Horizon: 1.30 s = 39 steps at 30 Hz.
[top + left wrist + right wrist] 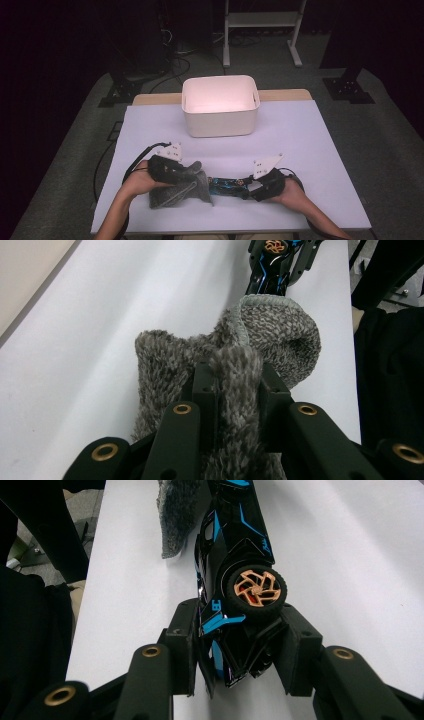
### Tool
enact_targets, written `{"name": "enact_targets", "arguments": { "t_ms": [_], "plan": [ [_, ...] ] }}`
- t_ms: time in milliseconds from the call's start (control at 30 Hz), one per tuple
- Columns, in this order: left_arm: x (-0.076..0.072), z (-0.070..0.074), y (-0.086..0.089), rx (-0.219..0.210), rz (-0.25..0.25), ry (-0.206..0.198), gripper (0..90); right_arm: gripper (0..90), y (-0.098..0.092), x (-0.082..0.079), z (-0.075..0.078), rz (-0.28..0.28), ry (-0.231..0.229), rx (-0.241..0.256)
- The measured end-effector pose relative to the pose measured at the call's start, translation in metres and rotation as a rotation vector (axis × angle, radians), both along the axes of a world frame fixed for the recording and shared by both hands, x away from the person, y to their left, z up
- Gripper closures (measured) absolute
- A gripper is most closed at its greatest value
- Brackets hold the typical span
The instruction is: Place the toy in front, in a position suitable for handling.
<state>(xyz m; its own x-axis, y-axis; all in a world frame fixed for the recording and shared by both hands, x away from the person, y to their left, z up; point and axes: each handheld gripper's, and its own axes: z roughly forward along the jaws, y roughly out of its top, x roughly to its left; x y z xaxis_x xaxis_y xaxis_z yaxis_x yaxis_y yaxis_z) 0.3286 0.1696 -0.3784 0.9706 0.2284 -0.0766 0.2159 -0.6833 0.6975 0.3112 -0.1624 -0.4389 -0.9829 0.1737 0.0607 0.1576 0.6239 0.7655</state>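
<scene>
A grey fuzzy knitted pouch (pixel 176 194) lies at the front left of the white table (pixel 305 150). My left gripper (pixel 194 171) is shut on a fold of it near its mouth; in the left gripper view the jaws (pixel 235 385) pinch the fabric and the pouch's (pixel 280 335) opening gapes just beyond. A black-and-blue toy car (pixel 227 186) with orange wheels lies on its side between the hands. My right gripper (pixel 248 188) is shut on its rear end (pixel 237 645). The car's (pixel 235 540) nose reaches the pouch's edge (pixel 177 515).
A white plastic bin (pixel 220 125) stands at the back middle of the table, with nothing visible inside. Behind the table are a white stand frame (pixel 260 30) and black cables (pixel 170 65) on the floor. The table's front edge runs just under both hands.
</scene>
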Motion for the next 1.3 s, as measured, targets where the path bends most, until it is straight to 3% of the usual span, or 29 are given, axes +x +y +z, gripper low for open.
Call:
{"name": "enact_targets", "arguments": {
  "t_ms": [333, 500, 700, 733, 767, 833, 867, 1000, 1167, 1300],
  "plan": [
    [0.0, 0.0, -0.006, -0.003, -0.021, 0.004, 75.3, 56.6, 0.0, 0.0, 0.0, -0.001, 0.0, 0.0],
    [0.0, 0.004, -0.019, -0.012, -0.051, 0.0, 75.3, 56.6, 0.0, 0.0, 0.0, -0.002, 0.002, 0.002],
    [0.001, 0.011, -0.053, -0.004, -0.133, -0.015, 75.3, 56.6, 0.0, 0.0, -0.001, -0.003, 0.002, 0.003],
    [0.002, 0.013, -0.069, 0.005, -0.173, -0.022, 75.3, 56.6, 0.0, 0.0, -0.001, -0.003, 0.002, 0.003],
    [0.002, 0.013, -0.069, 0.005, -0.173, -0.022, 75.3, 56.6, 0.0, 0.0, 0.0, -0.005, 0.005, 0.003],
    [0.002, 0.014, -0.086, 0.013, -0.206, -0.028, 75.3, 56.6, 0.0, 0.0, -0.001, -0.004, 0.002, 0.003],
    [0.002, 0.014, -0.103, 0.029, -0.24, -0.034, 75.7, 56.6, 0.0, 0.0, -0.001, -0.003, 0.001, 0.003],
    [0.001, 0.013, -0.131, 0.044, -0.291, -0.041, 75.7, 56.6, 0.0, 0.0, -0.001, -0.003, 0.0, 0.006],
    [0.005, 0.005, -0.142, 0.064, -0.304, -0.016, 75.8, 56.6, 0.0, 0.0, -0.001, -0.005, 0.003, 0.012],
    [0.007, 0.003, -0.132, 0.052, -0.284, 0.001, 76.2, 56.6, 0.0, 0.0, -0.002, -0.004, -0.001, 0.011]
  ]
}}
